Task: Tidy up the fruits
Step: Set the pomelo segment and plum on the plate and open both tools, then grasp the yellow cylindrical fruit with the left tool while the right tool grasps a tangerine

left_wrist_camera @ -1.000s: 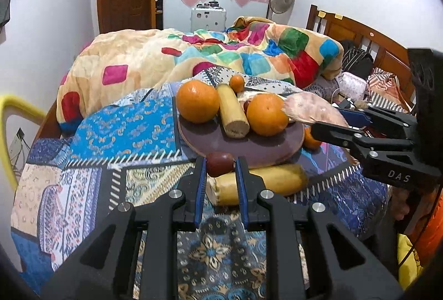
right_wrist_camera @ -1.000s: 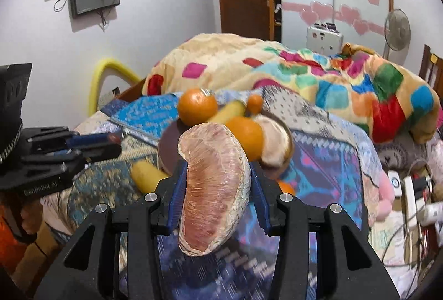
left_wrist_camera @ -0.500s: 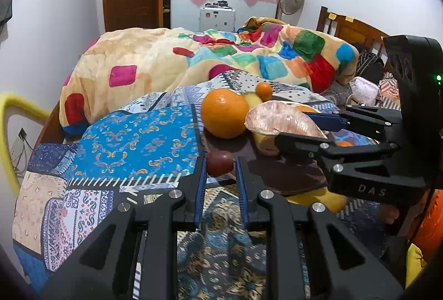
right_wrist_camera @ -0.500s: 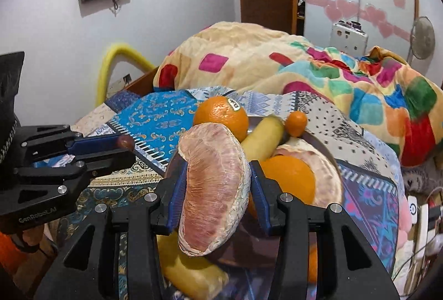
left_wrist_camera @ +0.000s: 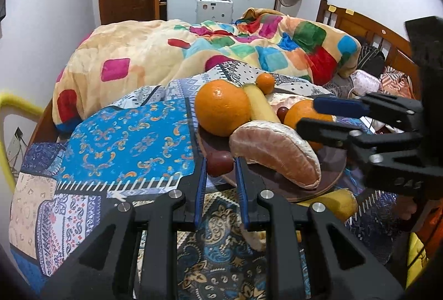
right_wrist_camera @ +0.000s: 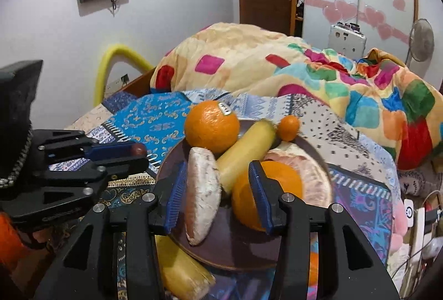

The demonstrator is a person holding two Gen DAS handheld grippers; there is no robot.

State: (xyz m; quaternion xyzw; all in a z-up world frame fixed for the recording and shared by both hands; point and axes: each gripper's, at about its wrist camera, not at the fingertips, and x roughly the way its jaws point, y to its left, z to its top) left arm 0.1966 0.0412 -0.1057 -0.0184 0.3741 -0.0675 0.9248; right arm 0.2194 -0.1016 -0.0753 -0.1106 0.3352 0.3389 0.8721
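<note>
Pomelo segment: large peeled pinkish wedge with white pith [right_wrist_camera: 203, 194], lying on the dark brown round plate [right_wrist_camera: 241, 250] at its near-left side, curved back upward in the left wrist view [left_wrist_camera: 277, 150].
Right gripper [right_wrist_camera: 217, 194]: blue-padded jaws spread to either side of the pomelo segment. The left pad sits just beside it; the right pad stands clear of it, in front of the near orange. Not pinching.
Left gripper [left_wrist_camera: 220, 161]: jaws pressed together on a small dark red round fruit [left_wrist_camera: 220, 161], held at the fingertips over the plate's near-left rim.
Plate contents: big orange with a sticker [right_wrist_camera: 211, 126] at the back left; a peeled pale yellow banana piece [right_wrist_camera: 243, 147] leaning beside it; a small tangerine [right_wrist_camera: 288, 127] at the far rim; a second orange [right_wrist_camera: 265, 189] near the middle; another pinkish pomelo piece [right_wrist_camera: 313, 175] behind it; one more small dark red fruit [left_wrist_camera: 281, 112] between banana and orange.
Off the plate: a yellow banana piece [right_wrist_camera: 182, 269] on the bedding, partly under the near rim.
Support: patterned blue patchwork bedspread [left_wrist_camera: 124, 134].
Beyond: patchwork multicoloured quilt [left_wrist_camera: 193, 51].
</note>
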